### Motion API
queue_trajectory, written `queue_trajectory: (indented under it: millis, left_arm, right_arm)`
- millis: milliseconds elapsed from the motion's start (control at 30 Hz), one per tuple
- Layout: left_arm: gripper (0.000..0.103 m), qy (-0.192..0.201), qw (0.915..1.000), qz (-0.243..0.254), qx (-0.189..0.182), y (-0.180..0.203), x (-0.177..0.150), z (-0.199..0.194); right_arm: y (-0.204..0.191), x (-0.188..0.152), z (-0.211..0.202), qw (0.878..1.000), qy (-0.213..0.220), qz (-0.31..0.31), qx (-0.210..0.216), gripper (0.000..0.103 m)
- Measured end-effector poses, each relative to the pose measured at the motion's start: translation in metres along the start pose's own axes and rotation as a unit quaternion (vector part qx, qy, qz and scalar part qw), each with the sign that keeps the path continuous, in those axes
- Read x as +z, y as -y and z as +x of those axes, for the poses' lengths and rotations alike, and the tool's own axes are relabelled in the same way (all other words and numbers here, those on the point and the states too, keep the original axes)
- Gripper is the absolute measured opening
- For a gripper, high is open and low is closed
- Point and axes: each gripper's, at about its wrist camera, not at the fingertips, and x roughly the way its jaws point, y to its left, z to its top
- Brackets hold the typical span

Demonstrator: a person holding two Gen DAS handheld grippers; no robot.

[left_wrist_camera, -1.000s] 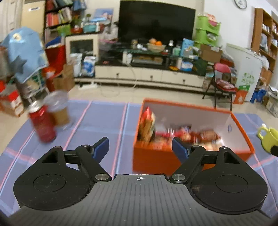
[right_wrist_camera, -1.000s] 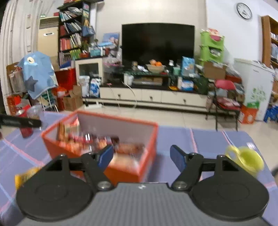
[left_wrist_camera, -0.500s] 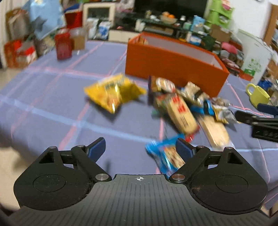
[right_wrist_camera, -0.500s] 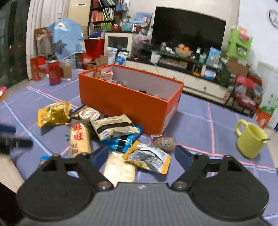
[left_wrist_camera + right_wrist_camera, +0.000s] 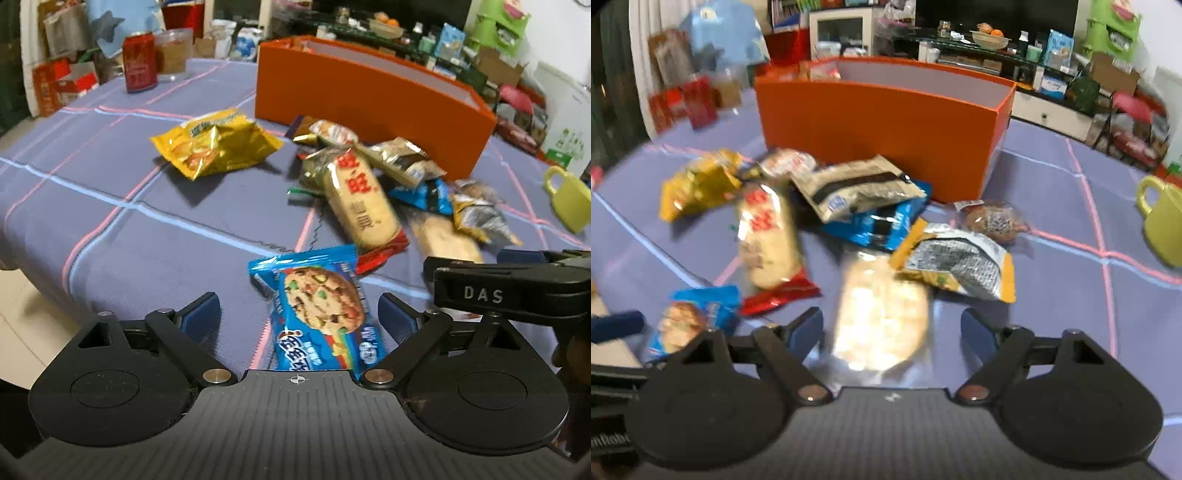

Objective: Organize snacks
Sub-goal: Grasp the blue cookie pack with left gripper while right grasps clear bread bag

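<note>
An orange box (image 5: 369,92) stands on the purple cloth, also in the right wrist view (image 5: 879,122). Several snack packs lie in front of it: a yellow bag (image 5: 216,146), a red-lettered rice cracker pack (image 5: 360,199), a blue cookie pack (image 5: 319,310). My left gripper (image 5: 299,319) is open with the cookie pack lying between its fingers. My right gripper (image 5: 892,330) is open around a pale cracker pack (image 5: 881,314); a grey-and-yellow pack (image 5: 956,262) lies just beyond. The right gripper's body shows in the left wrist view (image 5: 509,288).
A red can (image 5: 139,61) and a plastic cup (image 5: 173,53) stand at the table's far left. A yellow-green mug (image 5: 1165,221) stands at the right. The table's near edge (image 5: 22,266) drops off at the left. Cluttered room behind.
Both grippers have dropped low and come closer to the table's near side. The cookie pack now lies between the left fingers and the pale cracker pack between the right fingers.
</note>
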Motion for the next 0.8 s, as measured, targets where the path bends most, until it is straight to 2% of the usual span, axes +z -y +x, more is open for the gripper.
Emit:
queue_trajectory:
  millis: [67,167,333,533,633,700,800]
  left_arm:
    - [0.077,0.009,0.9998,0.014,0.012,-0.002,-0.001,0.003]
    - [0.076,0.020,0.9984,0.044,0.030,-0.001,-0.002,0.009]
    - [0.074,0.020,0.9976,0.063,0.022,-0.013,0.003,0.012]
    - [0.069,0.013,0.9970,0.074,0.015,-0.033,0.016,0.019]
    - [0.051,0.016,0.9972,0.072,0.015,-0.037,0.016,0.014]
    - [0.036,0.024,0.9967,0.077,0.012,-0.038,0.013,0.011]
    - [0.021,0.031,0.9955,0.089,0.004,-0.036,0.010,0.009]
  right_arm:
    - [0.001,0.000,0.007,1.000,-0.011,0.004,0.008,0.077]
    - [0.003,0.002,0.010,1.000,-0.016,0.011,0.014,0.077]
    - [0.001,0.004,0.009,0.999,-0.020,0.008,0.032,0.076]
    - [0.000,0.004,0.009,0.999,-0.021,0.009,0.028,0.073]
    - [-0.001,0.004,0.006,0.999,-0.022,0.006,0.031,0.059]
    - [-0.002,0.003,0.004,0.999,-0.023,0.007,0.033,0.058]
    - [-0.003,0.002,0.003,0.999,-0.021,0.003,0.031,0.058]
